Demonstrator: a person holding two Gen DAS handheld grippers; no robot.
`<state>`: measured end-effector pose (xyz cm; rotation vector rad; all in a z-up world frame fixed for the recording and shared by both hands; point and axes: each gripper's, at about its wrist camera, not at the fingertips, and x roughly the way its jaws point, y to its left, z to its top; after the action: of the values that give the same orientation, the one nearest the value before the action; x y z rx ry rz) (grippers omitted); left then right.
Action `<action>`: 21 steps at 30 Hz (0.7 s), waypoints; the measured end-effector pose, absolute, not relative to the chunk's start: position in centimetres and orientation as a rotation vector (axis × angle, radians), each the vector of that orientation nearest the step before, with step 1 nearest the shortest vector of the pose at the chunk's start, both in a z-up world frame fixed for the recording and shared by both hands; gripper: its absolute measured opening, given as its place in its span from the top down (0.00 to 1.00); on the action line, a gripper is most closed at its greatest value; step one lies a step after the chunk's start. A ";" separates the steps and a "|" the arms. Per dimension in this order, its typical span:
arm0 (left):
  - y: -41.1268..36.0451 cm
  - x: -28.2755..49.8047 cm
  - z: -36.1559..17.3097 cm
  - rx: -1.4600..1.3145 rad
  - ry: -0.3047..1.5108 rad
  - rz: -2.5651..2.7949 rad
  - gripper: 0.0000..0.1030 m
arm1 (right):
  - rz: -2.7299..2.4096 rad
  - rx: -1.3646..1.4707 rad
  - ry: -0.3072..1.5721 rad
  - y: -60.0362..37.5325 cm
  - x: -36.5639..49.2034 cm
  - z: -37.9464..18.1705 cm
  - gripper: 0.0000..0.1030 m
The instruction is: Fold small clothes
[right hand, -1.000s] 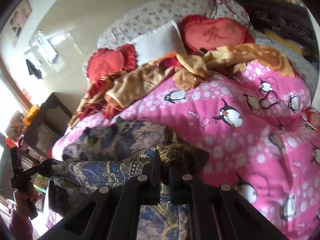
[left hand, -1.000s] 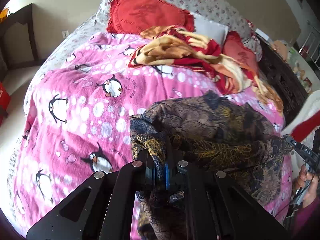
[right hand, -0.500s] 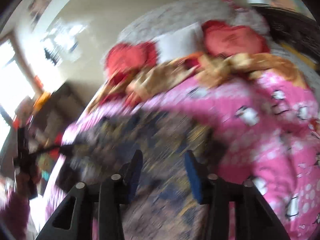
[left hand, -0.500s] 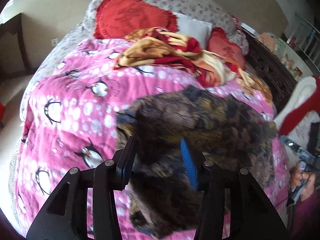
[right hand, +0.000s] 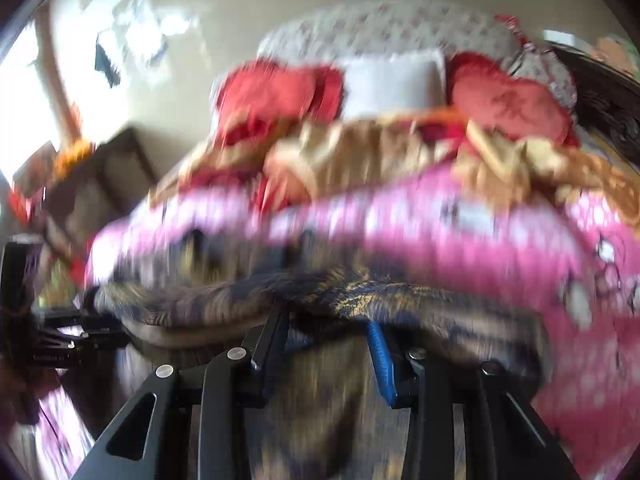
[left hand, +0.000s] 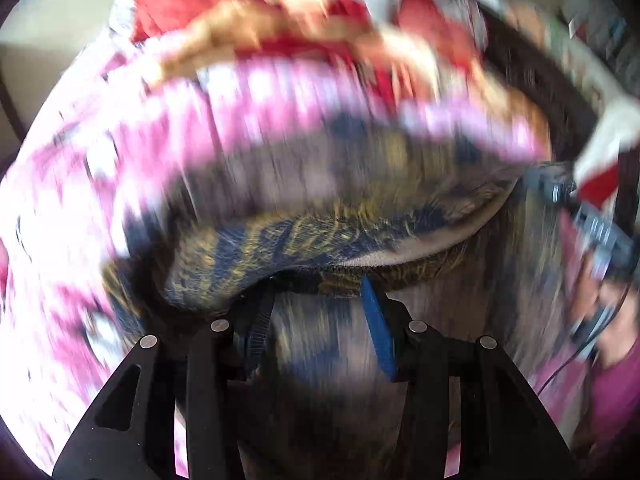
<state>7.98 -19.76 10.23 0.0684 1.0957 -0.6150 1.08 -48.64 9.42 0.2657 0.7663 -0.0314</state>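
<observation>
Since a second ago both grippers have let go of the dark patterned garment and opened; it now lies folded over on the pink penguin blanket.

Left wrist view: the left gripper [left hand: 316,312] has its fingers apart, nothing pinched between them, tips just under the near folded edge of the garment [left hand: 320,236]. The blue-and-gold weave shows sharply at that edge; everything beyond is smeared by motion. At the right edge the right gripper [left hand: 592,224] shows in a hand [left hand: 616,312].

Right wrist view: the right gripper's fingers stand apart too, with cloth before them but not clamped. The garment [right hand: 360,288] makes a thick, rumpled roll across the blanket [right hand: 480,240], with the heap of red and gold clothes [right hand: 360,152] behind.

Risk, as I judge it: with both ends freed, the loose fold may slump open, or a pad may snag the edge and drag it askew.
</observation>
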 end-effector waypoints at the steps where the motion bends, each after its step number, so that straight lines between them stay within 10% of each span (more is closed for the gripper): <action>1: -19.4 9.1 11.2 0.034 1.068 -0.584 0.57 | -0.057 0.283 0.736 -49.5 1.9 10.3 0.64; 21: -11.3 13.0 11.5 -0.334 1.101 -0.477 0.55 | -0.183 0.414 0.821 -53.5 -4.0 9.1 0.50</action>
<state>12.97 -11.27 11.54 -0.3342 1.1008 -0.4771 -3.97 -53.47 9.15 0.4135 0.8210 -0.1830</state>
